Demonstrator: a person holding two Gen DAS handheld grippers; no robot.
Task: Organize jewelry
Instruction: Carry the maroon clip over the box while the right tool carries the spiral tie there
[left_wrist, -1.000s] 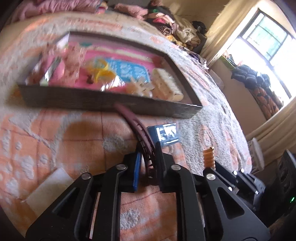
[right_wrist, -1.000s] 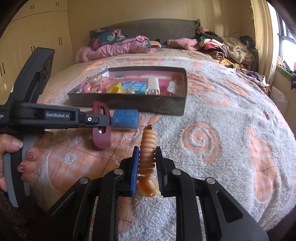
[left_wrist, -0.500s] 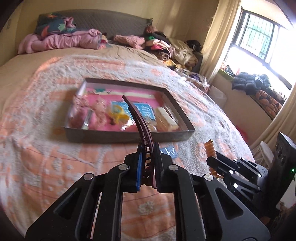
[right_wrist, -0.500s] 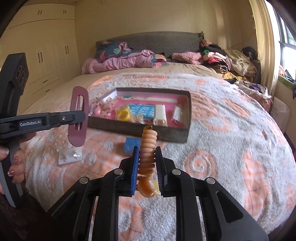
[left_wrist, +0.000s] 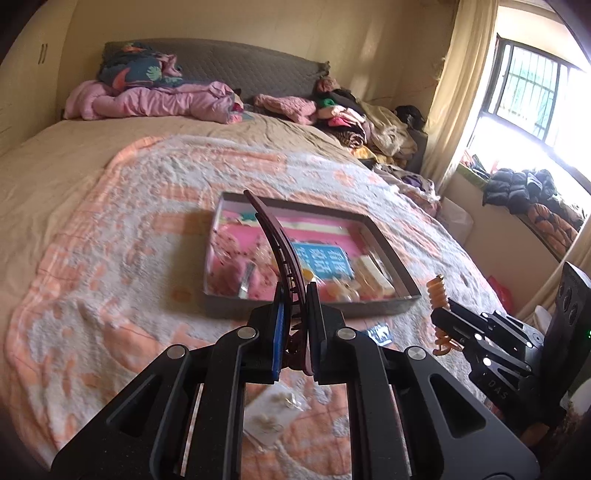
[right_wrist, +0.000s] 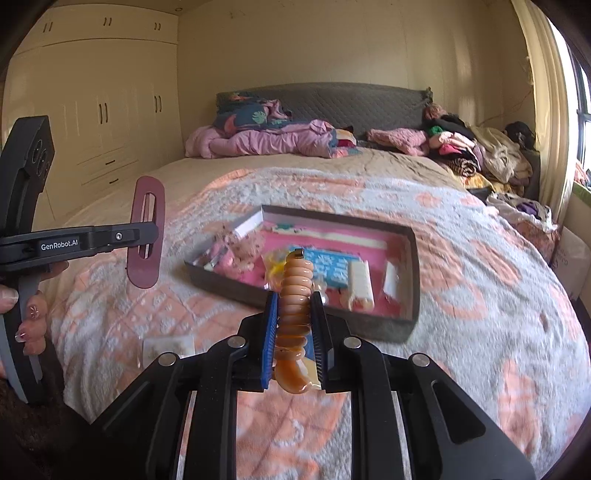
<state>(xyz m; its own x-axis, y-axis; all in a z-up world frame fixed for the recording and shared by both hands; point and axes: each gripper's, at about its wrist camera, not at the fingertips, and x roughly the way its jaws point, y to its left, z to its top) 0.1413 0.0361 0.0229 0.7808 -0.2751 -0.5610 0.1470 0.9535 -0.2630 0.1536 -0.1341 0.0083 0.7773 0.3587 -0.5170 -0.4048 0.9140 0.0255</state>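
Observation:
My left gripper (left_wrist: 294, 295) is shut on a maroon hair clip (left_wrist: 275, 236) that curves up in front of me; the clip also shows flat-on in the right wrist view (right_wrist: 146, 245). My right gripper (right_wrist: 294, 306) is shut on an amber spiral hair tie (right_wrist: 294, 291), also seen in the left wrist view (left_wrist: 437, 291). Both are held above the bed, short of a dark open box (right_wrist: 412, 266) (left_wrist: 218, 295) with a pink lining that holds several small hair accessories and a blue card (right_wrist: 328, 267).
A small clear packet (left_wrist: 273, 410) (right_wrist: 168, 347) lies on the orange and white blanket below the grippers. A blue item (left_wrist: 378, 330) lies by the box's near wall. Piled clothes (right_wrist: 266, 138) lie at the headboard. A window (left_wrist: 532, 99) is on the right.
Both grippers have lifted away from the blanket with their items and now sit higher and further back from the box. The blue item stays on the blanket.

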